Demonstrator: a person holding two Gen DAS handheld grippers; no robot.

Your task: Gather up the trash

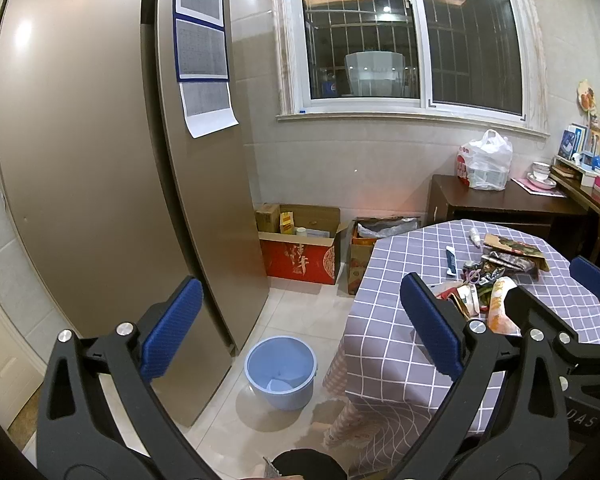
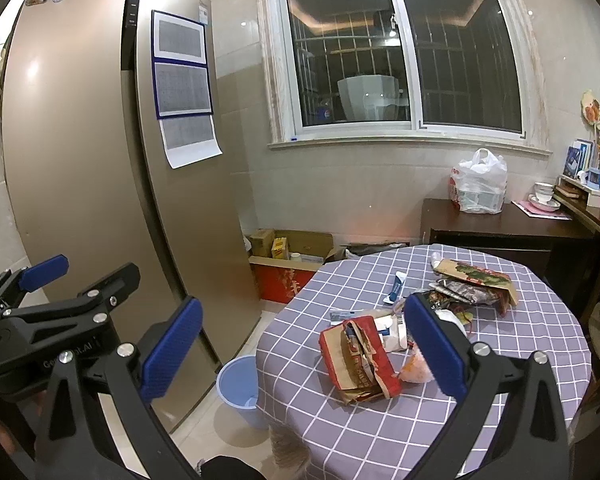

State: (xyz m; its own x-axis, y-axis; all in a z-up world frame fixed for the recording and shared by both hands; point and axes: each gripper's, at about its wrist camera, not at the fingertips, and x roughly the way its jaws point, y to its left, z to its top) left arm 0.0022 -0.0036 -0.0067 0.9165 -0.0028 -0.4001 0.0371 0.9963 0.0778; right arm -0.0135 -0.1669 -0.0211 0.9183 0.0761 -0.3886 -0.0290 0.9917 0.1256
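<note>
Nearest, the left gripper [image 1: 302, 324] was spread wide and held nothing, its blue pads at lower left and lower right of the left wrist view; the right gripper [image 2: 304, 354] was likewise released and empty, with its pads framing the lower centre of the right wrist view. Between the left pads, low in the frame, a blue bucket [image 1: 281, 372] stood on the tiled floor [image 1: 300, 312], just beside the fridge [image 1: 100, 160] and near the table's hanging cloth. A round table [image 2: 520, 360] under a purple checked cloth filled the lower right of the right wrist view. On it lay the trash: a torn red carton [image 2: 358, 360] nearest, just left of the right pad, then crumpled wrappers [image 2: 460, 294] and a flat printed box [image 2: 478, 274] farther back, with a small blue tube [image 2: 394, 290] apart to their left. Beyond the table, at mid-frame, open cardboard boxes [image 1: 300, 244] sat against the wall. Farther right, a white bag [image 1: 486, 162] rested on a dark sideboard [image 1: 512, 200]. A dark window [image 1: 412, 36] filled the upper centre.
</note>
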